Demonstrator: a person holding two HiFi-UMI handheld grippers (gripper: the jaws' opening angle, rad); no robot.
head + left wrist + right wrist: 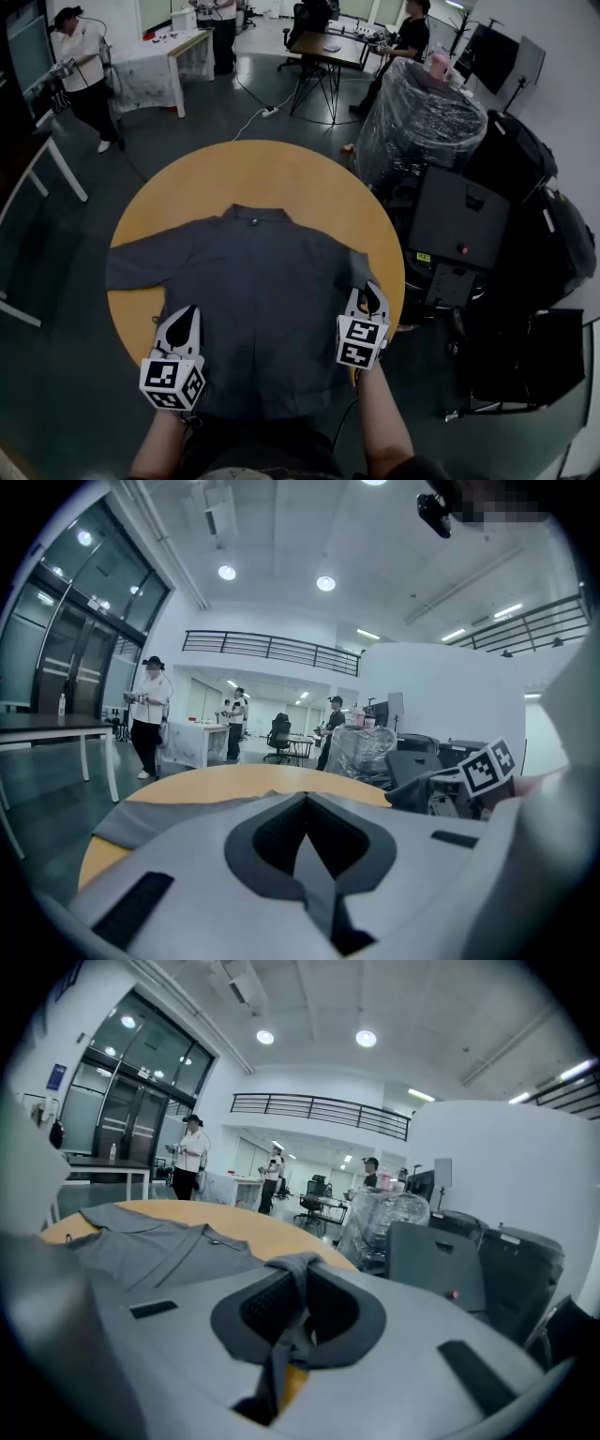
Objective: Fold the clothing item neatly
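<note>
Shirt cuff (pixel 292 1266) perhaps inside right gripper (pixel 367 298)

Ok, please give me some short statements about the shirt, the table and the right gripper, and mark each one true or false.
1. The gray shirt lies on a round wooden table. True.
2. The right gripper has its jaws open and empty. False: the jaws are shut on a fold of the shirt.
3. The collar is on the far side from the person. True.
4. The sleeve at the left of the head view is folded over the chest. False: it lies spread out flat to the side.
</note>
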